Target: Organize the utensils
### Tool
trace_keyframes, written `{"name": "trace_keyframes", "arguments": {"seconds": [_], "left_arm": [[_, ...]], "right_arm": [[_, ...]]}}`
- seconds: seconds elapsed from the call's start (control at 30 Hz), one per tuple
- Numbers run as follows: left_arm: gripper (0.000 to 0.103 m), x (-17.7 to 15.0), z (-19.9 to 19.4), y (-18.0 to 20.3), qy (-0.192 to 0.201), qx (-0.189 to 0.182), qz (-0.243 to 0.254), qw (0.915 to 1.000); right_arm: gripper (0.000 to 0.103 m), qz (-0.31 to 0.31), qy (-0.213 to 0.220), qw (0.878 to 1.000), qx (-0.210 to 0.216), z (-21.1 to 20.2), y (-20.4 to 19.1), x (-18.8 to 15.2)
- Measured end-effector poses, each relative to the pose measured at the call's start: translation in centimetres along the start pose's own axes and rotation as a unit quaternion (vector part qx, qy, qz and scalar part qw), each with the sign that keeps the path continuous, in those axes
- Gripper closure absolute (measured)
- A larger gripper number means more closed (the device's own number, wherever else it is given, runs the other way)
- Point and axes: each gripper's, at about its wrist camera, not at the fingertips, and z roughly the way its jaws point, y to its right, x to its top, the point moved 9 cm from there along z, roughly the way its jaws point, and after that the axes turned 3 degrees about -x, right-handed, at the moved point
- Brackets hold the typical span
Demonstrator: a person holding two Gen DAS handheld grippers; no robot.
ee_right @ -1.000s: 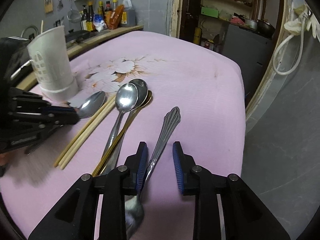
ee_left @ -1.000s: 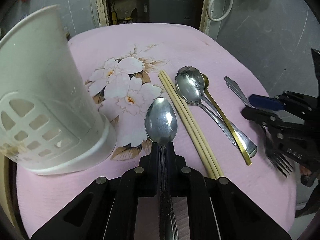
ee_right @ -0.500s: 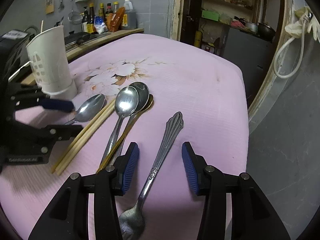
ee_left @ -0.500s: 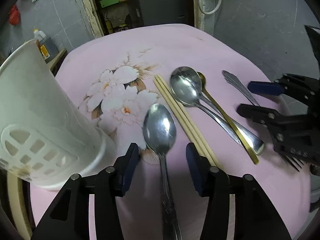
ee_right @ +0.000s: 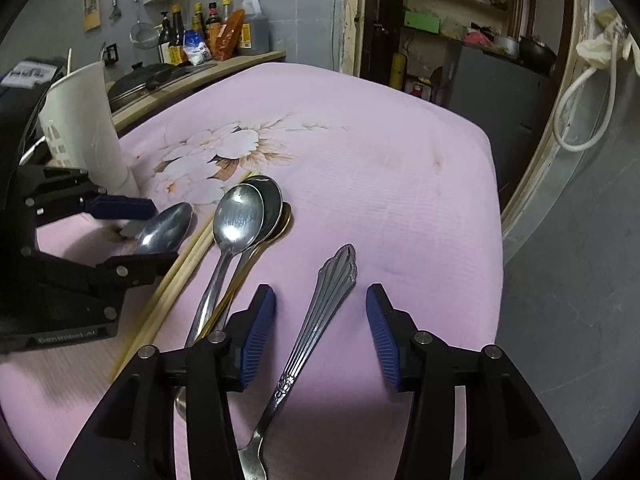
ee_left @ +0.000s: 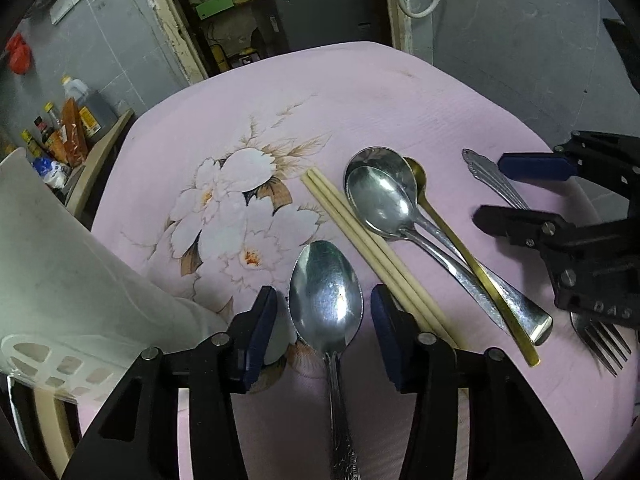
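A steel spoon (ee_left: 325,280) lies on the pink flowered tablecloth (ee_left: 360,92), bowl away from me. My left gripper (ee_left: 323,300) straddles its bowl; the jaws are closing, and the pads stand clear of the spoon on both sides. The white slotted utensil holder (ee_left: 60,280) stands just left of it. In the right wrist view my right gripper (ee_right: 320,300) is open around the handle of a fork (ee_right: 324,308) without touching it. Between the two grippers lie a pair of chopsticks (ee_left: 360,240), two steel spoons (ee_left: 380,200) and a gold spoon (ee_left: 452,232).
Sauce bottles (ee_right: 212,36) and a dark pan (ee_right: 136,80) sit on a wooden counter behind the holder (ee_right: 86,128). The tablecloth's (ee_right: 380,160) right edge drops off close to the fork. A doorway with shelves and a white hose (ee_right: 584,92) lies beyond the table.
My left gripper has let go of the spoon, which now lies on the cloth between the parted jaws. My right jaws have widened around the fork handle.
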Motion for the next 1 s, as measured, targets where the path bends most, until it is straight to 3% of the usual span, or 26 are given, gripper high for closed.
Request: {"name": "trace_keyframes", "arguments": {"seconds": [0.03, 0.17, 0.37, 0.63, 0.87, 1.0], "left_arm": [[0.07, 0.1, 0.1, 0.2, 0.0, -0.009, 0.001, 1.0], [0.07, 0.1, 0.0, 0.1, 0.006, -0.01, -0.004, 0.9999], [0.071, -0.7, -0.9, -0.2, 0.017, -0.046, -0.041, 0.9979], [0.071, -1.8, -3.5, -0.1, 0.035, -0.082, -0.072, 0.9934], [0.071, -1.7, -6.8, -0.2, 0.097, -0.079, -0.078, 0.9891], [0.071, -1.9, -7.0, -0.2, 0.096, -0.075, -0.079, 0.9894]], "right_arm": [[0.06, 0.002, -0.002, 1.0, 0.0, 0.0, 0.0, 0.0], [0.065, 0.016, -0.002, 1.0, 0.008, -0.1, 0.2, 0.0], [0.086, -0.002, 0.007, 1.0, 0.008, -1.0, -0.6, -0.3], [0.092, 0.008, 0.027, 1.0, 0.012, -2.1, -0.8, -1.0], [0.093, -0.006, 0.049, 0.999, 0.012, -3.6, -1.7, -2.1], [0.091, -0.013, 0.034, 0.999, 0.014, -3.1, -1.9, -2.4]]}}
